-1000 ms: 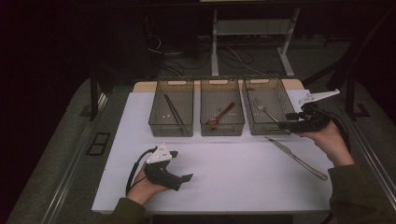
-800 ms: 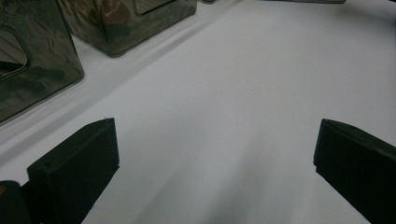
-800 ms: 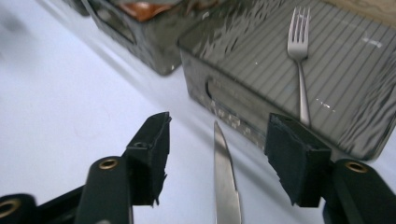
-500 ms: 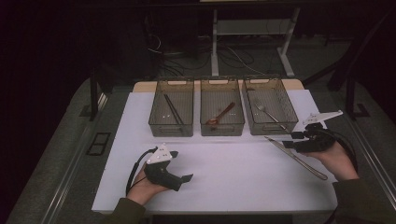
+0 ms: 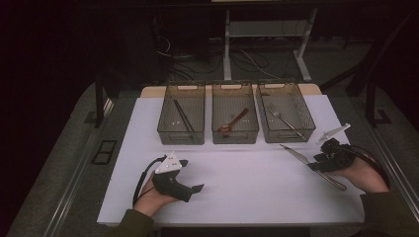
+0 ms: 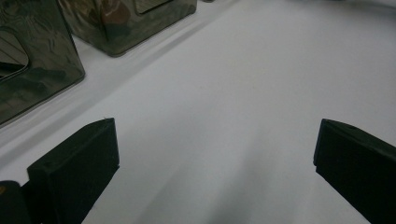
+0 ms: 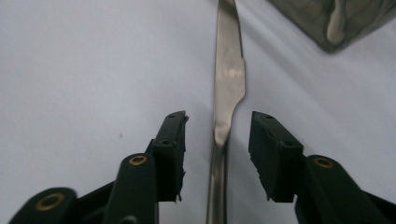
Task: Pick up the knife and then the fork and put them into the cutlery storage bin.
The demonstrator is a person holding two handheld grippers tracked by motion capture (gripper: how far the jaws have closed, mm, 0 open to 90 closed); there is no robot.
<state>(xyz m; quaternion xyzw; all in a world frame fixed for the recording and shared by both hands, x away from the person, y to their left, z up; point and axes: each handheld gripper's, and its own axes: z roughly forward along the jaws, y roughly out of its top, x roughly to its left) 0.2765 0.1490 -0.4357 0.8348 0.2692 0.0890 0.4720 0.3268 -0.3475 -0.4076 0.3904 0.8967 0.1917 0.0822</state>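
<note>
Straddling the table knife [image 7: 228, 88], your right gripper [image 7: 218, 140] has its jaws closing, pads not yet touching. Item: steel, stiff, thin, slippery, flat on the white table [image 5: 237, 187] beside the right-hand bin [image 5: 286, 118]. Grip at the neck. Left gripper [image 5: 190, 185]: wide, empty.

The left hand [image 5: 150, 197] is resting at the lower left of the high view, holding the left gripper [image 5: 190, 186] with its jaws standing wide apart and nothing between them. The right hand [image 5: 363, 175] is lying at the right edge, holding the right gripper [image 5: 316, 165] low and pointing left. Its jaws have just been closing and are standing partly apart, pressing on nothing.
</note>
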